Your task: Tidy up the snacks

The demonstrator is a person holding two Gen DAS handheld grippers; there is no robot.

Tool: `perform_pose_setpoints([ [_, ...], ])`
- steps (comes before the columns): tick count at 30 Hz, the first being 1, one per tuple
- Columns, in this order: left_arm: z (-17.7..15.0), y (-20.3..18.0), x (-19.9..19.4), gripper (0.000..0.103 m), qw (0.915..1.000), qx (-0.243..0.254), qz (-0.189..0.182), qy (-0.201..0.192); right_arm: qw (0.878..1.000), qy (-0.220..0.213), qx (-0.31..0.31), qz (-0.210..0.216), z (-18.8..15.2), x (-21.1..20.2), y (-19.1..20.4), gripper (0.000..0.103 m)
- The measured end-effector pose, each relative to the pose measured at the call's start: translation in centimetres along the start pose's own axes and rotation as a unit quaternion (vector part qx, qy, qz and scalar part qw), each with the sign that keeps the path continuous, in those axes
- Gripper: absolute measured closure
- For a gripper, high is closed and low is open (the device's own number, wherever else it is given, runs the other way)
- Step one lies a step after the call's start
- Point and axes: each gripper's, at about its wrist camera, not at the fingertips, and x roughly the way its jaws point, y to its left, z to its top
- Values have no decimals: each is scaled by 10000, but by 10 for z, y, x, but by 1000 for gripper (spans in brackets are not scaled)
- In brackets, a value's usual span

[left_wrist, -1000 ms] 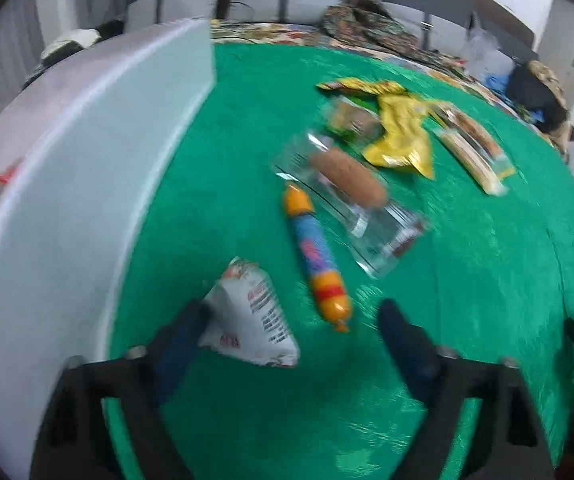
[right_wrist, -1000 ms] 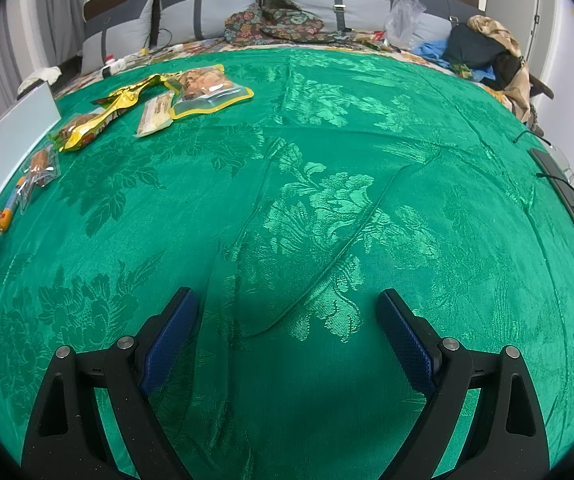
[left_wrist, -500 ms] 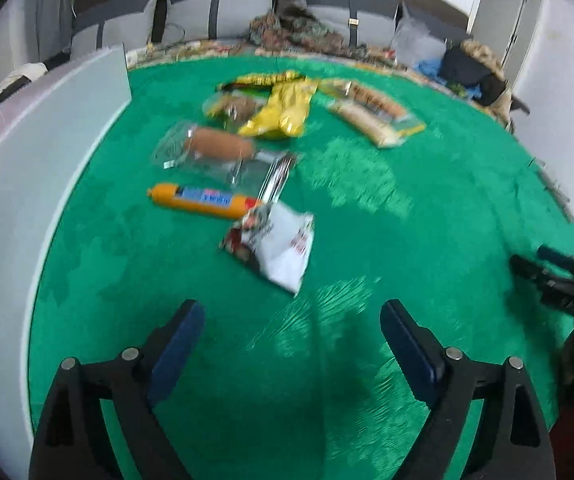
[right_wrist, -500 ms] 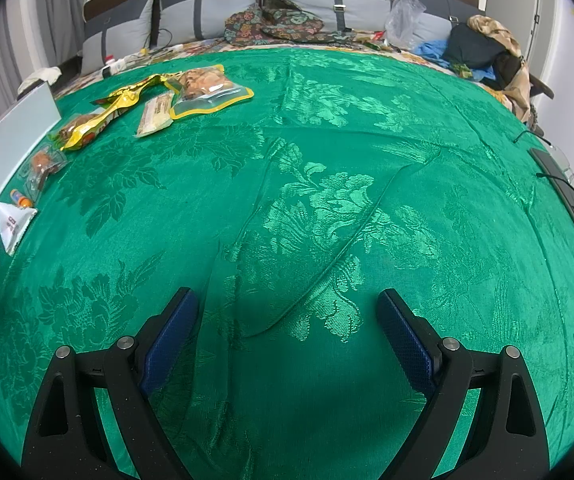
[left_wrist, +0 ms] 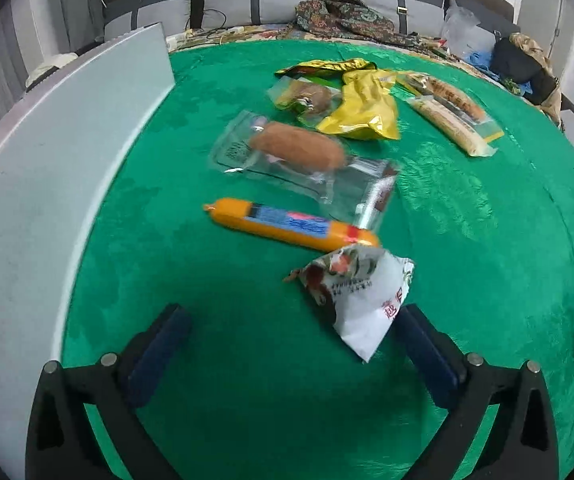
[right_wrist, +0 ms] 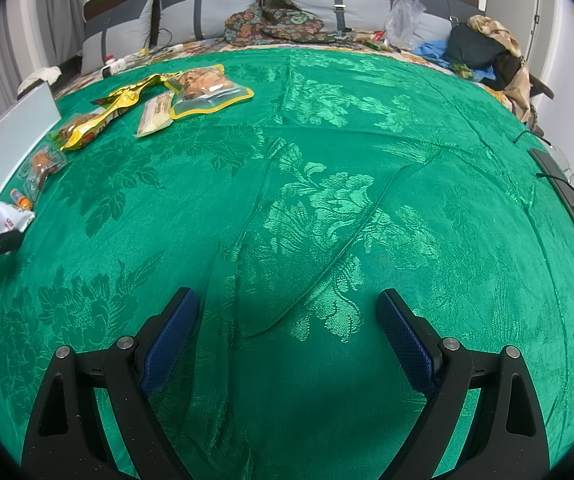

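Two grippers hang over a green patterned cloth [right_wrist: 327, 208]. Jaws of the left gripper [left_wrist: 291, 332], which have just been opening, stand wide with nothing clamped; a white snack packet [left_wrist: 361, 300] lies on the cloth just by its right finger [left_wrist: 427, 354]. Beyond lie an orange sausage stick [left_wrist: 291, 230], a clear-wrapped bun [left_wrist: 299, 152] and yellow snack bags [left_wrist: 363, 108], near a white board [left_wrist: 47, 168]. The right gripper [right_wrist: 287, 340] is spread and empty over bare cloth, well apart from the snacks.
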Motion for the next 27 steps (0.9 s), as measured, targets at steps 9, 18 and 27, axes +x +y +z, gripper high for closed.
perform_pose_setpoints([
  [9,-3,5,-2,0,9997,-53,46,-241,10000,-1,0,1,0,0,0,9],
  [18,-3,5,-2,0,9997,-54,46,-239,10000,-2,0,1,0,0,0,9],
  [27,-4,5,-2,0,9997,-55,45,-238,10000,-4,3,3,0,0,0,9],
])
